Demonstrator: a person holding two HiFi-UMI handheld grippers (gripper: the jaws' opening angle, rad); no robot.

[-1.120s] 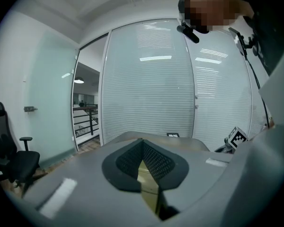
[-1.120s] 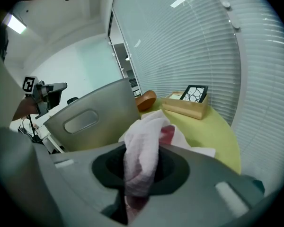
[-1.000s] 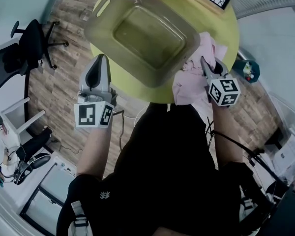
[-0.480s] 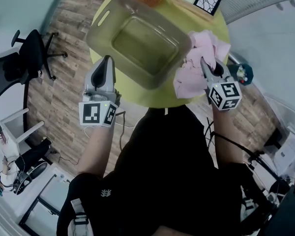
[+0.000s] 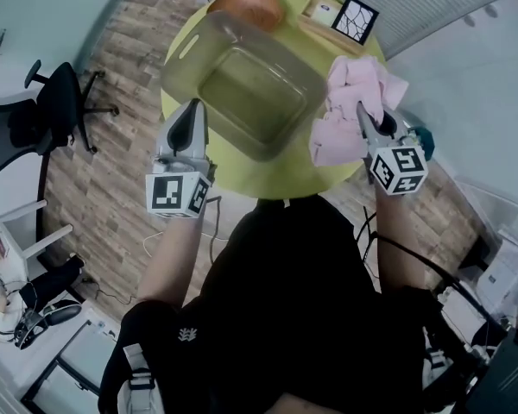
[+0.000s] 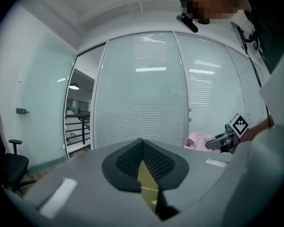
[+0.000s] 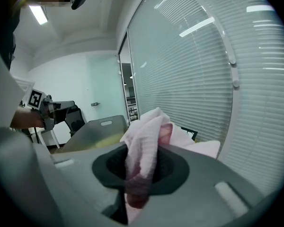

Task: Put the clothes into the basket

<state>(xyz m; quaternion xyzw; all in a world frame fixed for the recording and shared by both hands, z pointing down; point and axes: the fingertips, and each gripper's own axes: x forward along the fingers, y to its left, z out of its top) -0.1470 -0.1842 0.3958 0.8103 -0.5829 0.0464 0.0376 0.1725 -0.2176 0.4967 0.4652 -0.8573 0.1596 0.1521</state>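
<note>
Pink cloth (image 5: 350,110): soft, waffle-textured, bunched into a crumpled wad. It's pinched between the pads of my right gripper (image 7: 141,167), with one fold sticking up above the jaws and the rest drooping below. It's held up over the right edge of the round yellow-green table (image 5: 281,166), just beside the basket's right corner; can't tell if it touches.

Basket (image 5: 186,46): translucent olive-grey plastic tub, rectangular with rounded corners and a slot handle in the short wall. It sits upright on the table, angled to me. Nothing inside, and no part of the cloth is over its rim.
</note>
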